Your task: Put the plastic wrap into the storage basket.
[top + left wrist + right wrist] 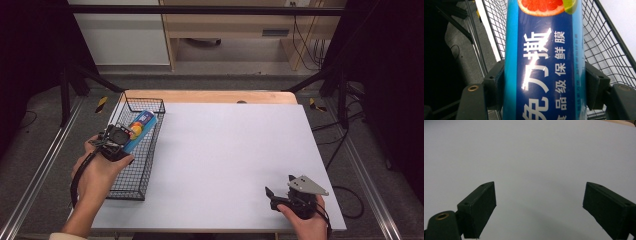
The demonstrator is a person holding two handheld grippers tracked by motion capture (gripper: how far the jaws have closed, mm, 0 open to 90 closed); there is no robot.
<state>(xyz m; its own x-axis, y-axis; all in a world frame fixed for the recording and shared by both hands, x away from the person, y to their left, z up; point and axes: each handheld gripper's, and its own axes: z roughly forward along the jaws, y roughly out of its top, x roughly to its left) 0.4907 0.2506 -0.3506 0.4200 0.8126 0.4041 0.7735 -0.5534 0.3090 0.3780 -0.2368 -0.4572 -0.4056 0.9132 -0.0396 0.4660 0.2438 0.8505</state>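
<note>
1. The blue box [139, 131], a long carton of cling film with fruit printed on it, sits over the wire basket [150, 150] at the left edge of the desk [225, 150], its far end pointing toward the basket's far corner. Whether it rests on the mesh floor or hangs just above it I cannot tell.
2. The basket is narrow and runs along the left edge, so the box fits best lengthwise, parallel to the long walls.
3. The left gripper [544, 85] is closed on the box, its pads [495, 85] pressed on both long sides near the box's near end. Judging from that, the far end could sag, so keep the wrist level while the box travels.
4. If the box is going in, lower it until it lies flat before letting go; if it is coming out, lift it straight up so its far end clears the rim.
5. The right gripper [282, 192] rests near the desk's near right corner, jaws wide apart and empty, well apart from the basket.
</note>
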